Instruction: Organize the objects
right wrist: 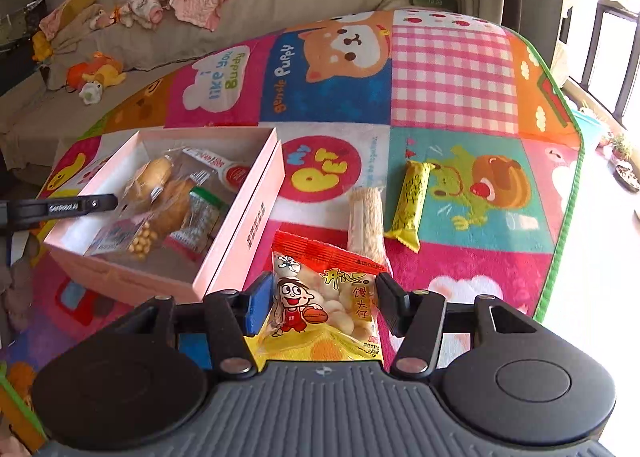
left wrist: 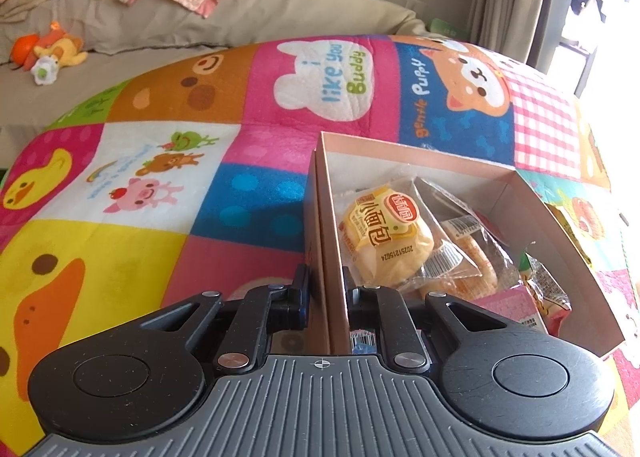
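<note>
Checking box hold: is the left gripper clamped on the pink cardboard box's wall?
Yes, the left gripper pinches the pink cardboard box's side wall.

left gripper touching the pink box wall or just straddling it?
Touching. In the left wrist view the left gripper is shut on the pink box wall, a pad flat against each face with no gap showing.

Box is looking like matt pink cardboard, smooth. Snack bag in the right gripper is showing glossy plastic film, crinkled. Bun wrapper is reading clear, shiny plastic. Mat is showing soft, fuzzy printed cloth. Left gripper is looking matt black plastic with bright metal pins.
</note>
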A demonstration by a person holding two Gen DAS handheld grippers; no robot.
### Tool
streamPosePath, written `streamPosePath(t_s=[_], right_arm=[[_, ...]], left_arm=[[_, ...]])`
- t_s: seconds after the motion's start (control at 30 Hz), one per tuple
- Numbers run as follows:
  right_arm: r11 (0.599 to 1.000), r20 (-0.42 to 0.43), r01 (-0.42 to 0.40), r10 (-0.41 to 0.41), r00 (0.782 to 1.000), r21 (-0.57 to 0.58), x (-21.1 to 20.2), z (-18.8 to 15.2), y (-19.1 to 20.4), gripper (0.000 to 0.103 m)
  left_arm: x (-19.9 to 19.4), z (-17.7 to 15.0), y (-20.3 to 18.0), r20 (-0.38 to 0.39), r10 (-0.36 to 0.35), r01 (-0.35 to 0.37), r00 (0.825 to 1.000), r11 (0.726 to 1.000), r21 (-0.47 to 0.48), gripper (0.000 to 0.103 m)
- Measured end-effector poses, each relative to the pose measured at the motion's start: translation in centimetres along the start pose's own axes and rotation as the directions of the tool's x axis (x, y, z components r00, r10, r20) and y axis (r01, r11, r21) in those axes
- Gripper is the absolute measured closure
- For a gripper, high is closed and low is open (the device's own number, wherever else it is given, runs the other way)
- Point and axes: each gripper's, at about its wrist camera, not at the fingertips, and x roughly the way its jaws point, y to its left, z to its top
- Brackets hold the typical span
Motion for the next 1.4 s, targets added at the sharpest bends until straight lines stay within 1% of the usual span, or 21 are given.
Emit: streamPosePath(t_s=[0.13,0.2,0.27,0.37,0.43,0.53,0.67,0.7,0.73,0.77,0.8,0.9,1.0,1.07,1.1,1.2,1.3,1.4], right_arm=[[0.999,-0.021,-0.038,0.037,0.999,-0.013,-1.8,-3.4,1.5,0.048],[0.997,-0.026,-0.073,0.073,0.997,-0.013,-2.4,-4.4,2.2,0.048],[0.993,-0.004,-0.115,0.115,0.993,-0.010,-3.1,-4.6,2.8,0.048],[0.983,0.048,-0.185,0.185,0.982,-0.007,-4.1,-3.8,3.8,0.048],[0.972,0.086,-0.233,0.233,0.969,-0.013,-4.5,-2.6,4.7,0.048],[0.963,0.144,-0.266,0.268,0.953,-0.034,-4.4,-0.6,6.0,0.048],[0.956,0.213,-0.291,0.292,0.933,-0.035,-3.3,2.5,7.3,0.048],[0.956,0.235,-0.291,0.289,0.928,-0.029,-3.0,3.1,7.4,0.047],[0.959,0.255,-0.282,0.278,0.926,-0.021,-2.6,3.5,7.5,0.043],[0.962,0.264,-0.271,0.264,0.928,-0.009,-2.3,3.8,7.4,0.038],[0.965,0.269,-0.260,0.247,0.931,0.015,-1.9,4.0,7.1,0.029],[0.969,0.286,-0.236,0.208,0.935,0.067,-1.7,3.4,5.5,0.028],[0.980,0.295,-0.164,0.126,0.947,0.108,-1.9,2.0,3.2,0.022],[0.985,0.279,-0.110,0.069,0.958,0.134,-1.7,0.9,1.6,0.019],[0.986,0.259,-0.074,0.032,0.965,0.153,-1.4,0.2,0.5,0.019],[0.977,0.185,-0.018,-0.022,0.983,0.211,-0.2,-1.7,-2.0,0.019],[0.971,0.129,0.027,-0.059,0.990,0.239,1.0,-3.4,-3.5,0.019],[0.967,0.104,0.061,-0.089,0.991,0.247,2.0,-4.2,-4.1,0.019]], left_arm=[[0.3,-0.3,0.3,-0.037,-0.004,0.004,0.999,1.000,-0.011,0.087],[0.3,-0.2,0.2,-0.044,-0.001,0.000,0.999,1.000,-0.008,0.087],[0.3,-0.2,0.1,-0.047,0.007,-0.007,0.999,1.000,-0.007,0.088],[0.3,-0.2,0.1,-0.049,0.010,-0.010,0.999,1.000,-0.009,0.088],[0.3,-0.1,0.1,-0.052,0.008,-0.008,0.999,1.000,-0.012,0.088],[0.4,0.0,0.1,-0.059,0.008,-0.009,0.998,1.000,-0.013,0.088],[0.5,0.0,0.2,-0.065,0.002,-0.003,0.998,1.000,-0.021,0.087],[0.5,0.0,0.3,-0.066,0.000,-0.002,0.998,1.000,-0.025,0.087],[0.5,0.0,0.3,-0.066,-0.002,0.000,0.998,1.000,-0.028,0.087],[0.5,0.0,0.4,-0.066,-0.003,0.001,0.998,1.000,-0.031,0.087],[0.5,0.0,0.4,-0.065,-0.004,0.002,0.998,0.999,-0.033,0.087],[0.5,0.0,0.4,-0.065,-0.004,0.002,0.998,0.999,-0.033,0.087],[0.5,0.0,0.4,-0.060,-0.004,0.002,0.998,0.999,-0.038,0.087],[0.5,-0.1,0.4,-0.059,-0.004,0.001,0.998,0.999,-0.043,0.087],[0.5,-0.1,0.4,-0.058,-0.003,0.001,0.998,0.999,-0.042,0.087],[0.5,-0.1,0.4,-0.059,-0.003,0.001,0.998,0.999,-0.043,0.087],[0.5,-0.1,0.4,-0.059,-0.001,-0.001,0.998,0.999,-0.041,0.087],[0.5,-0.1,0.3,-0.059,-0.002,-0.001,0.998,0.999,-0.041,0.087]])
